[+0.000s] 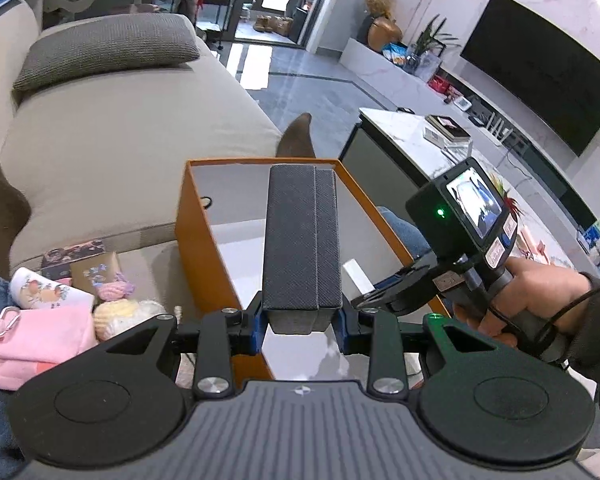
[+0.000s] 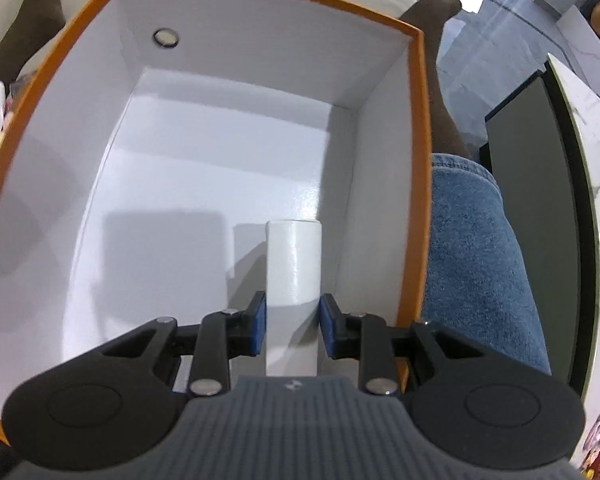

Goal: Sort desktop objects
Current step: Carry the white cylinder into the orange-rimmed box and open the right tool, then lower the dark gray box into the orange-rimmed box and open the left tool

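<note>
An orange box with a white inside (image 1: 204,248) stands on the sofa; its inner wall fills the right wrist view (image 2: 60,200). My left gripper (image 1: 302,320) is shut on a dark grey textured case (image 1: 302,236) and holds it above the box. My right gripper (image 2: 293,320) sits inside the box at its right wall, its blue pads either side of a white cylinder (image 2: 294,264) with a thin gap showing on both sides. In the left wrist view the right gripper's body and screen (image 1: 472,212) show, held by a hand.
Left of the box on the sofa lie a pink pouch (image 1: 32,340), knitted toys (image 1: 120,312), a floral mug (image 1: 44,292) and small floral boxes (image 1: 84,260). A grey cushion (image 1: 104,48) lies farther back. My jeans leg (image 2: 480,260) and a marble coffee table (image 1: 420,136) lie to the right.
</note>
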Motion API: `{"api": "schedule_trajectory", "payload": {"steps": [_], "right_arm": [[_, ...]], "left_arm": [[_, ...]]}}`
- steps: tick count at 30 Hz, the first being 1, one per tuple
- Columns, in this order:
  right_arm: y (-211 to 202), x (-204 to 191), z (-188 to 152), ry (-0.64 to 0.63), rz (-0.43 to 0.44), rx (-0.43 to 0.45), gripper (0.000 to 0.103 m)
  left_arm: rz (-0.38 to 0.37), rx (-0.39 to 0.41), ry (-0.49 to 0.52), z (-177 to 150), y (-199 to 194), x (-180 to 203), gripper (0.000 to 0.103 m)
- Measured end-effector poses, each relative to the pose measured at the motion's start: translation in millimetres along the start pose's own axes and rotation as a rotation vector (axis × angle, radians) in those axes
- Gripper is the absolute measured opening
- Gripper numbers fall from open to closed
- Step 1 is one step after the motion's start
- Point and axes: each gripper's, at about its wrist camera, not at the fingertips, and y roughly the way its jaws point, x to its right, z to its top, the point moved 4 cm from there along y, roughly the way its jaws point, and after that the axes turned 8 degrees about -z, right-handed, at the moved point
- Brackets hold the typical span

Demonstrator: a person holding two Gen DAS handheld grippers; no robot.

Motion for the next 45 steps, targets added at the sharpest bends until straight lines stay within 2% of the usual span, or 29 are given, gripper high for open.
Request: {"api": "schedule_trajectory", "payload": {"steps": [3,6,9,13,18,21,25,27,32,38,40,43,45], "right_arm": [[0.6,-0.7,-0.1,-0.013,-0.019,-0.001,0.029],[1.2,-8.2,-3.2,-0.102,-0.101,0.028,0.031],[-1.4,-12.6,-6.3,-0.181,-0.143,0.062,0.042],[-13.1,-10.9,-6.4,-0.274,-0.118,0.13,0.05],[-24.5,-11.9,-6.9,-0.432,0.0,0.231,0.046],[-22.3,-18.7,-8.3,-0.53,0.017,0.291,0.043],[-16.2,-30.1,-16.6,-0.628,0.058,0.284,0.033],[-10.8,-35.2,-21.6,-0.682,0.041,0.269,0.028],[1.3,-47.8,-41.9,-0.861,-0.059,0.257,0.028],[1.3,-60.4,-74.7,-1.101,-0.123,0.296,0.028],[-3.9,-55.7,-71.8,-1.049,-0.091,0.301,0.028],[-25.6,-34.4,-58.4,-0.889,-0.031,0.336,0.029],[-42.3,-17.5,-50.0,-0.775,0.019,0.353,0.035]], "left_arm": [[-0.016,-0.021,0.012,-0.5,9.1,4.2,0.037],[-0.019,-0.036,0.017,-1.4,14.3,6.9,0.037],[-0.016,-0.042,0.017,-1.5,17.0,7.6,0.037],[-0.017,-0.061,0.028,-2.9,23.2,10.2,0.037],[0.007,-0.095,0.041,-5.3,32.7,15.2,0.037],[0.035,-0.116,0.054,-5.6,36.9,17.3,0.037],[0.05,-0.15,0.051,-6.5,45.6,17.9,0.037],[0.054,-0.163,0.051,-6.8,49.9,19.1,0.037],[0.048,-0.195,0.056,-9.5,61.4,24.9,0.037],[0.045,-0.228,0.046,-15.7,69.3,27.8,0.037],[0.042,-0.242,0.041,-17.0,71.8,28.9,0.037],[0.033,-0.266,0.034,-17.6,78.3,31.2,0.037],[0.02,-0.292,0.011,-19.3,86.6,31.7,0.037]]}}
